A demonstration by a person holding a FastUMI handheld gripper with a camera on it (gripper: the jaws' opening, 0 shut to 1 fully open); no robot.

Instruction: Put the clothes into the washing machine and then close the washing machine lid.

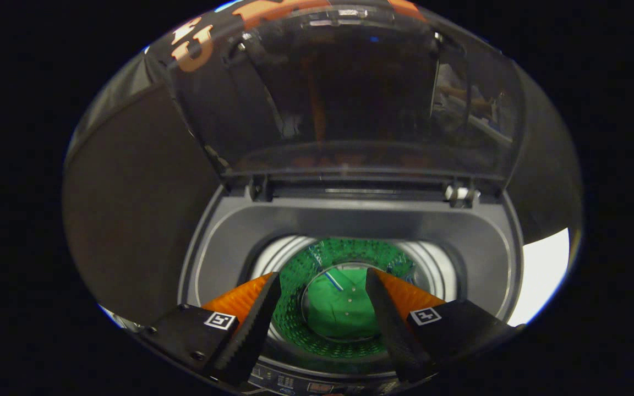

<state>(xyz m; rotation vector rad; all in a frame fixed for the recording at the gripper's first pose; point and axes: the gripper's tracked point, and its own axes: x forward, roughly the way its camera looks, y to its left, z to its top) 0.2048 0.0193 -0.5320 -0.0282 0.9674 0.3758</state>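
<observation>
hand-held gripper (322, 289) open; green garment (342, 308) in drum below.

Washing machine (344, 220): grey top-loader, drum open. Lid (344, 93): dark, see-through, raised upright at the drum's 12 o'clock. Clothes (342, 305): one green garment, flat at drum bottom, centre.

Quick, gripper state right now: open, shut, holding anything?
Gripper: open, holding nothing, fingers spread above the washer drum; green garment lies inside; lid up.
</observation>
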